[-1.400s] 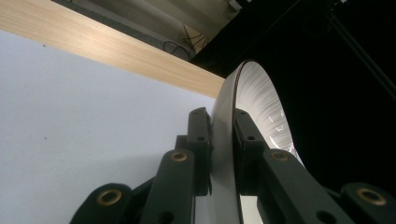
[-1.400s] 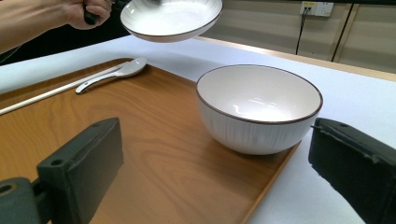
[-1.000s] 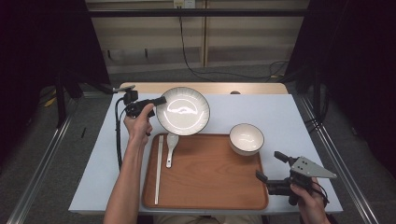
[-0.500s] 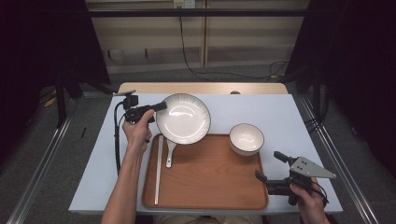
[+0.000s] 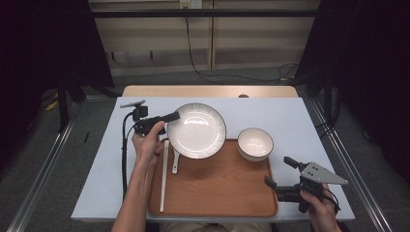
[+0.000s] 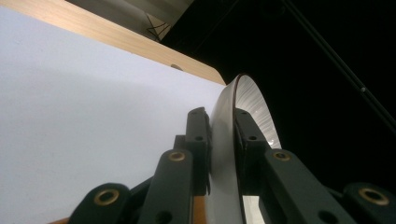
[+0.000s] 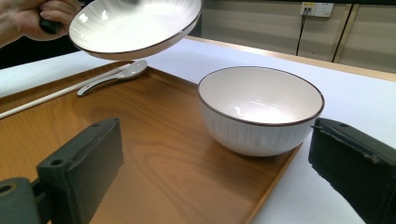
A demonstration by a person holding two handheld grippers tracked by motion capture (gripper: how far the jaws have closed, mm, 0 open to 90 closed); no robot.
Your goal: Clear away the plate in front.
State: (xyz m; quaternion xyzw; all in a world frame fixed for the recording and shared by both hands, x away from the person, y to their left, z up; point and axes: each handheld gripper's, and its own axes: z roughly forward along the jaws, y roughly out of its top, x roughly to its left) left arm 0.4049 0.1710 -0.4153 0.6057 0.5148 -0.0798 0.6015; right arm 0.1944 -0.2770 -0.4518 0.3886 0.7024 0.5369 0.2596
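While our left claw (image 5: 173,116) is clamping the plate (image 5: 196,130) rim, the plate is covering the spoon (image 5: 175,162) bowl. We are holding it tilted above the tray (image 5: 217,188); our right claw (image 5: 279,173) is gaping, gripping nothing.

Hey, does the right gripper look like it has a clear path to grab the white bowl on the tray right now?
Probably yes. The right gripper is open, and its own view shows the bowl straight ahead between the jaws with bare tray before it. The plate, held up by the left gripper, is off to the side.

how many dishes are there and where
2. The plate is held by its rim in the left gripper, lifted above the tray's far left part. The bowl sits at the tray's far right corner. None seem hidden.
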